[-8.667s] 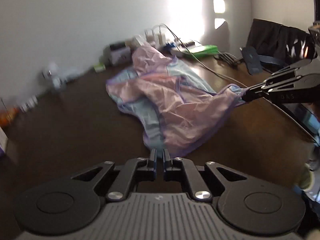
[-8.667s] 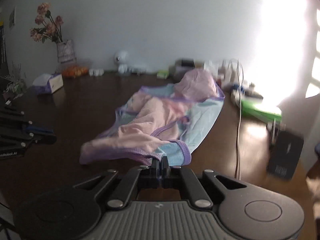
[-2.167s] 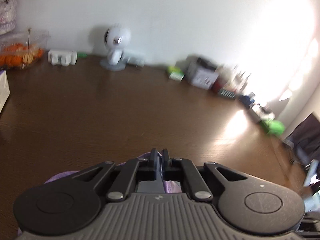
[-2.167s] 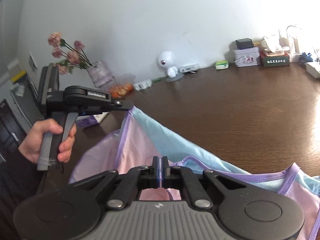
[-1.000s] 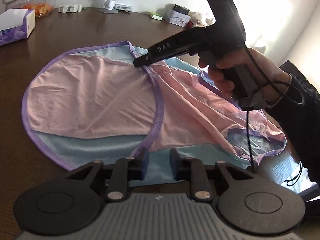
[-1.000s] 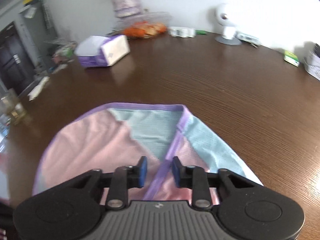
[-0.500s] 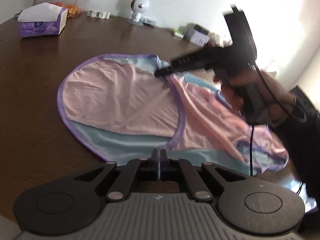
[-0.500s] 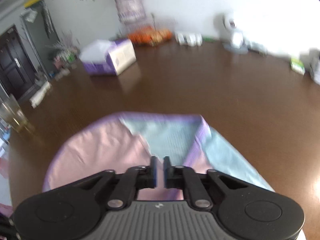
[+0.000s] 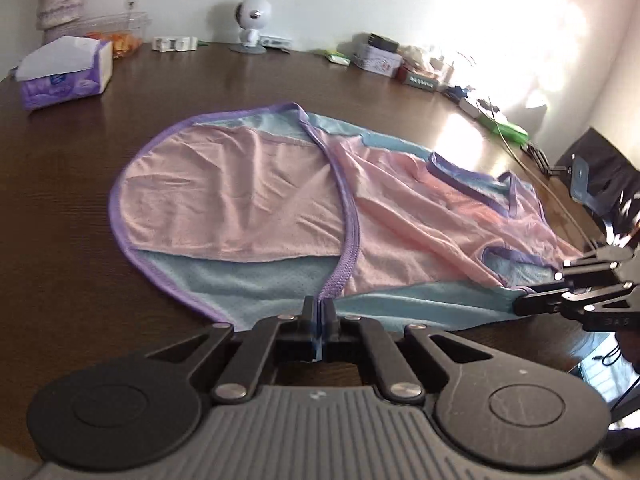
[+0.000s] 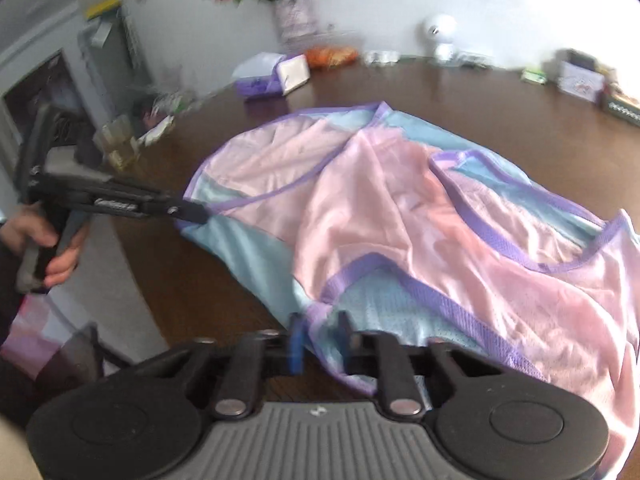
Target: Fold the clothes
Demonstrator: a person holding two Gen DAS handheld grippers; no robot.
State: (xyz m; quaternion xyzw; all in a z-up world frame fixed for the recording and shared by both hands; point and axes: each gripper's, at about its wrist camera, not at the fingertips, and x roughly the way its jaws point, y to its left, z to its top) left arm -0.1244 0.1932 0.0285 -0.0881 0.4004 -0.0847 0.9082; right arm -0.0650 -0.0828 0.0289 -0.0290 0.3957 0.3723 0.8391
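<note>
A thin pink and light-blue garment [image 9: 280, 200] with purple trim lies spread on the dark wooden table [image 9: 72, 200]; it also shows in the right wrist view [image 10: 420, 216]. My left gripper [image 9: 319, 316] is shut on the garment's blue near edge by the purple seam. It appears from the side in the right wrist view [image 10: 192, 211]. My right gripper [image 10: 319, 336] is open, with the garment's blue and purple corner lying between its fingers. It shows at the right edge of the left wrist view [image 9: 520, 304].
A purple tissue box [image 9: 64, 72] stands at the far left of the table. A white round camera [image 9: 250, 24], small boxes [image 9: 376, 58] and cables line the back edge by the wall. A dark chair [image 9: 600, 176] stands at the right.
My right gripper has left the garment's far edge, come to its near right corner and opened. My left gripper has stayed shut at the near edge.
</note>
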